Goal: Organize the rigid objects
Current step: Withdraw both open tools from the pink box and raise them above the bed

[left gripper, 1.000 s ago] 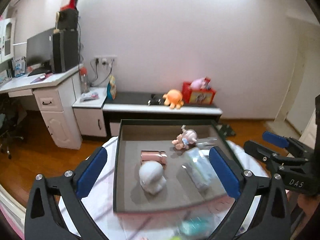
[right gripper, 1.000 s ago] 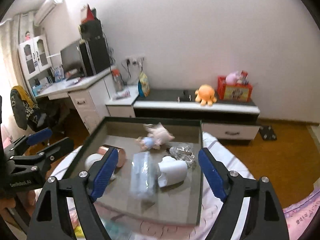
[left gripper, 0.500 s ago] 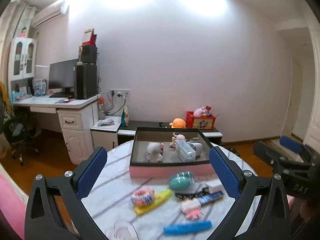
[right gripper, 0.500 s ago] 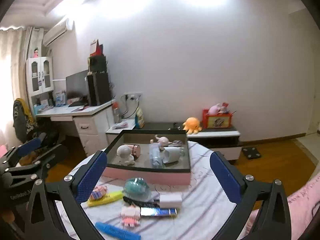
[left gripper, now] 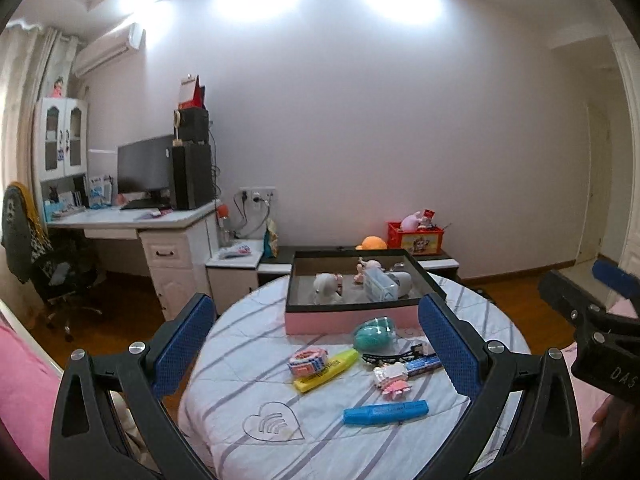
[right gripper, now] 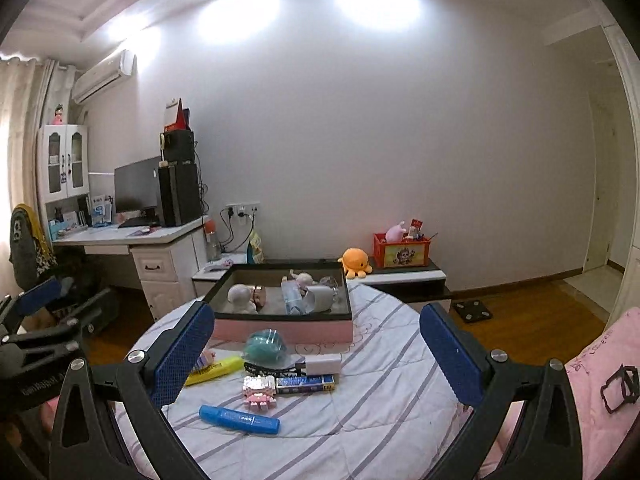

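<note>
Striped cloth covers the round table [left gripper: 248, 364], which fills the near ground of both wrist views in a bedroom with a desk and a low cabinet along the far wall. Both grippers hang back over its near edge with nothing between their pads: the left gripper [left gripper: 316, 344] has its jaws wide apart, and the right gripper [right gripper: 316, 350] has its jaws spread as far as they go, having just been opening, empty. Nearest on the cloth lies a blue marker [left gripper: 386, 412], then a small pink brick figure [left gripper: 392, 378], a yellow highlighter [left gripper: 326, 370] with a pink-and-blue roll [left gripper: 308, 361] touching it, a dark flat box [right gripper: 305, 384], a black band [left gripper: 394, 357], a white block [right gripper: 323, 363] and a teal egg in a clear shell [left gripper: 375, 334] just before the pink tray [left gripper: 348, 318]. Inside the tray sit a white figure [left gripper: 326, 289], a copper can [right gripper: 260, 294], a clear packet [left gripper: 380, 286], a white cup [right gripper: 322, 298] and a small doll [left gripper: 370, 268], loosely grouped rather than lined up. My reading is that the sorting is roughly half done: several pieces are in the tray, while about eight loose ones remain outside it. The blue marker looks like the easiest next pick, lying alone and nearest the jaws.
</note>
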